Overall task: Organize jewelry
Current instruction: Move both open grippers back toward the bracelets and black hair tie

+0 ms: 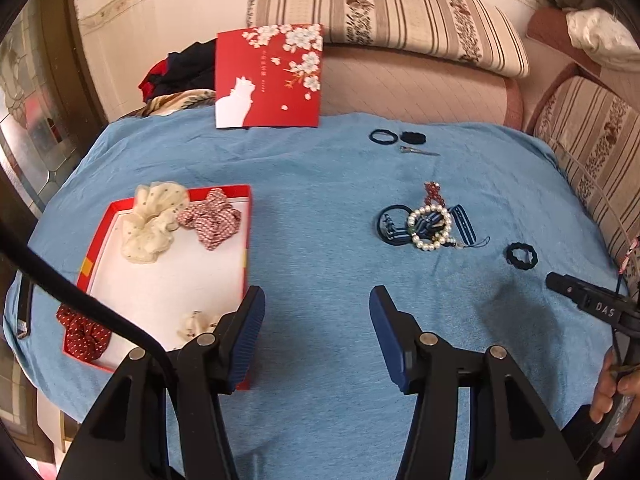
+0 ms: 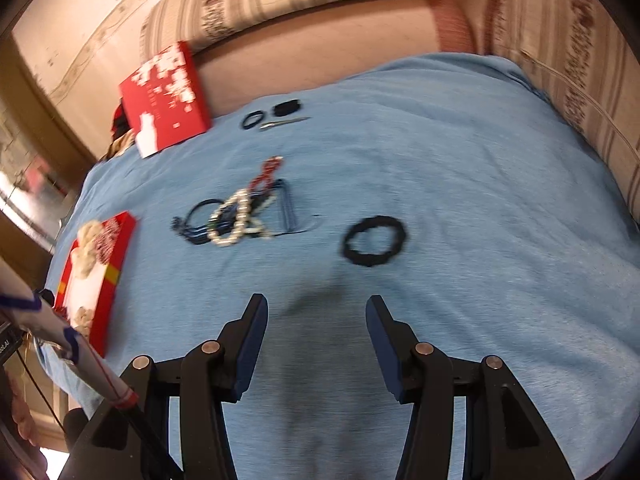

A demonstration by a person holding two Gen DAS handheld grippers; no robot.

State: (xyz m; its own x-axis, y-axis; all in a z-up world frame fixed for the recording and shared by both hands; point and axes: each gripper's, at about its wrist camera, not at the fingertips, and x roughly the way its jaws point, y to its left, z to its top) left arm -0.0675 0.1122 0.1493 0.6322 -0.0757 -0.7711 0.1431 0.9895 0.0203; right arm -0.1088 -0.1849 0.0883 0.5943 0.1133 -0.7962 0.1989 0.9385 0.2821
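Mid-sort, by the look of it: four scrunchies already in the red box (image 1: 98, 240) at far left, the smaller pieces not yet gathered from the blue cloth (image 1: 320, 184) covering the tabletop.

Inside the box: a cream dotted scrunchie (image 1: 154, 222) and a red-and-white patterned scrunchie (image 1: 210, 218) at the far end, a dark red dotted scrunchie (image 1: 82, 334) and a small cream scrunchie (image 1: 196, 322) at the near end.

Just beside the box's near right corner, the left gripper (image 1: 317, 306), fingers spread wide and holding nothing, hovering over bare cloth.

Further back, propped upright at the cloth's far edge, the red lid (image 1: 270, 76) with white blossoms, a white cat silhouette and a short column of small characters, too small to read.

Right of centre, a tangled heap: pearl bracelet (image 1: 430, 226) lying over a striped blue ribbon piece (image 1: 466, 222) and a dark hair tie (image 1: 390, 226), red bead string (image 1: 434, 194) touching behind. Beyond, two black hair ties (image 1: 396, 137) and a metal hair clip (image 1: 418, 151), near one another.

Right again, a lone black scrunchie (image 2: 374, 241), straight ahead of the right gripper (image 2: 317, 308), fingers likewise apart and empty. Probably the next pick: lower over the loop, pinch one side of the fabric ring, carry it across to the box.

At far right in the left wrist view, white lettering "DAS" on the right gripper's body; at the left edge of the right wrist view, a cut-off marking ending "AI".
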